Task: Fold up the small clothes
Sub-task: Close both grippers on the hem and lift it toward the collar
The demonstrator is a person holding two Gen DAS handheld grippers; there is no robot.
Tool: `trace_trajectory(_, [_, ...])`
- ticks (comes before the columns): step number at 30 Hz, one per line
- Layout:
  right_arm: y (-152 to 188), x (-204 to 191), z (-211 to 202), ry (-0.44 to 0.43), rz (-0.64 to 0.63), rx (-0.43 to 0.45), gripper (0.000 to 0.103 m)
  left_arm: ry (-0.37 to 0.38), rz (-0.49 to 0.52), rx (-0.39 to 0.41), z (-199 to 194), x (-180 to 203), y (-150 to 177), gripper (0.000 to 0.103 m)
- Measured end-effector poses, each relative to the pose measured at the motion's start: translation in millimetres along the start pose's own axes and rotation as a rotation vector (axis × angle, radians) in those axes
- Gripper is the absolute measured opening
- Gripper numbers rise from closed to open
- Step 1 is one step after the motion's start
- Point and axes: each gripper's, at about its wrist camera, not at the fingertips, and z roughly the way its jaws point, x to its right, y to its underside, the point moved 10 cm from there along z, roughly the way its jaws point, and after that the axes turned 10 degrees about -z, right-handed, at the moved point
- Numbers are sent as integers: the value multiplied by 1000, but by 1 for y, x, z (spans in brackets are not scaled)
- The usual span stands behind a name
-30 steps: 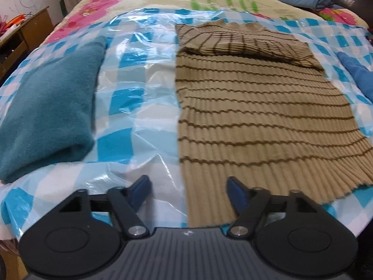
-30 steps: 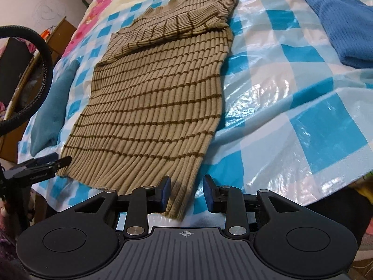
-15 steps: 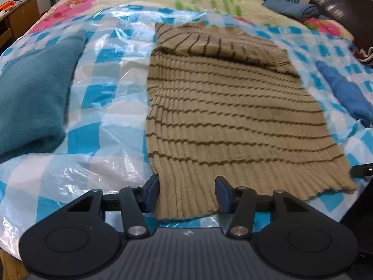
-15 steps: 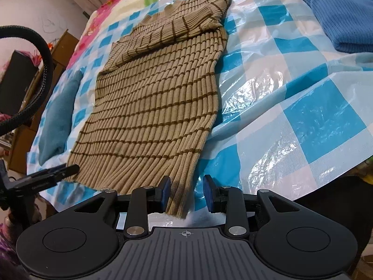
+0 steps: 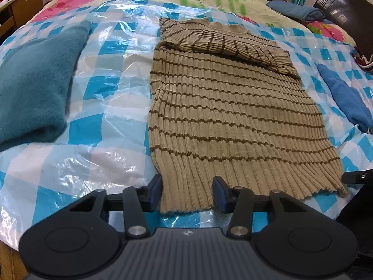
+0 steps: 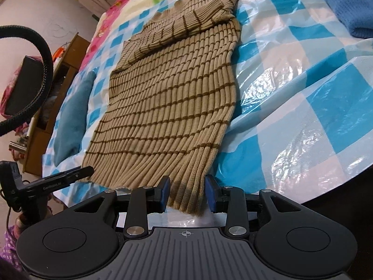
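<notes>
One tan striped sweater (image 5: 228, 116) lies flat on the blue checked plastic sheet (image 5: 112, 88) over the bed, a sleeve folded across its chest. The left gripper (image 5: 187, 194) and right gripper (image 6: 186, 194) each straddle a hem corner with fingers apart. One teal cloth (image 5: 35, 86) and one blue cloth (image 5: 345, 98) flank it.

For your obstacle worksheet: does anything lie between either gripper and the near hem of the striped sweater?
Nothing visible does. The left gripper and right gripper each straddle a near hem corner of the sweater, both open.
</notes>
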Motion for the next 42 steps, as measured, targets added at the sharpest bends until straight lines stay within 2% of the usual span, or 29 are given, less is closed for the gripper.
trace_trajectory(6, [0,-1,2,-15,4,1,33,37,-104,-4,-2,-13,-6,44])
trace_trajectory(14, [1,3,4,-34,45,14,33,59,-166,-14,-1,-20,-7,44])
trace_trajectory(17, [2,4,4,-35,52,18,29,48,-171,-20,2,-21,-9,37])
trace_trajectory(20, [3,5,3,-49,68,25,14,66,-236,-32,3,-29,-11,19])
trace_trajectory(21, [3,5,3,-62,82,32,12,89,-274,-40,2,-33,-11,16])
trace_trajectory(25, [1,1,0,-115,112,64,9,183,-348,-41,0,-36,-7,14])
trace_trajectory(33, [-10,-5,-10,-173,144,128,8,194,-336,-61,6,-29,-7,13])
trace_trajectory(35, [-15,-5,-13,-211,179,155,8,237,-359,-53,1,-26,-12,13])
trace_trajectory(37, [-24,-6,-17,-260,220,195,8,318,-408,-26,-5,-21,-23,13])
trace_trajectory(39, [-36,-7,-24,-292,239,246,7,401,-442,15,-11,-14,-41,13])
trace_trajectory(42, [-63,-10,-37,-331,244,325,7,482,-460,59,-15,-3,-70,13])
